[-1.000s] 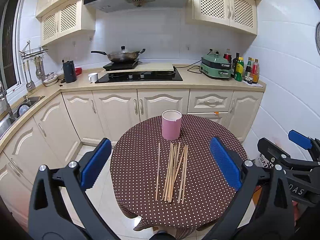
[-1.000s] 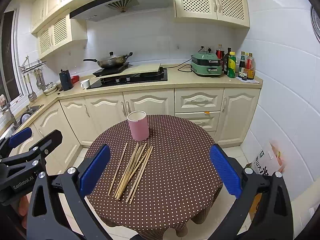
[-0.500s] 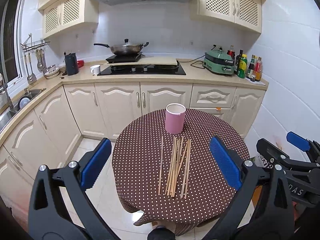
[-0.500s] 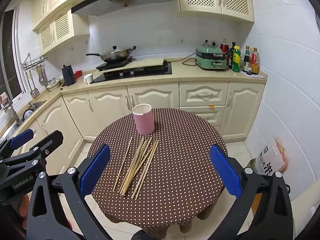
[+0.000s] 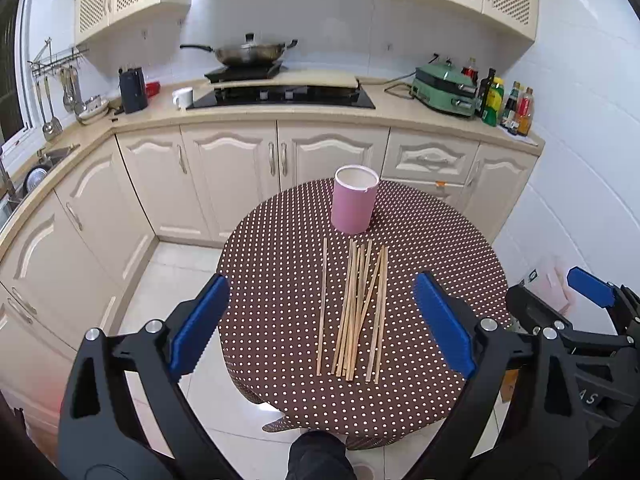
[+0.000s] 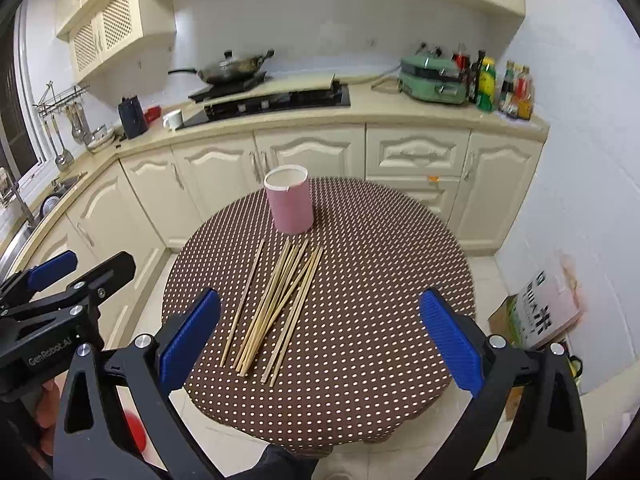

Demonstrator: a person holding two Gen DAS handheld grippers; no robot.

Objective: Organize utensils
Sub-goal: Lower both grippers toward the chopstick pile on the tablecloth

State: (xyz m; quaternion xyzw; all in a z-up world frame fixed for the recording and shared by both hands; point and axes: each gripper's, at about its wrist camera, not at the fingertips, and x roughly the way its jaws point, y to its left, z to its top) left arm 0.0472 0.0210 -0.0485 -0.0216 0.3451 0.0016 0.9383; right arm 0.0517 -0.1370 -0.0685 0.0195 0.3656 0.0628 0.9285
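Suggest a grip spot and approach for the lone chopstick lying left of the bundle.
Probably take the lone chopstick near mid-length, from above, jaws spanning its thin width. It lies flat on the table, apart from the bundle, so the cloth on either side is bare. The pink cup stands past its far end.

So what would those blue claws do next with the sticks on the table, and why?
Probably lower the left gripper onto the chopsticks and close on a few. Both it and the right gripper stand open and empty above the table; the left one's jaws have just narrowed slightly. The chopsticks lie loose in front of the upright pink cup, which looks empty.
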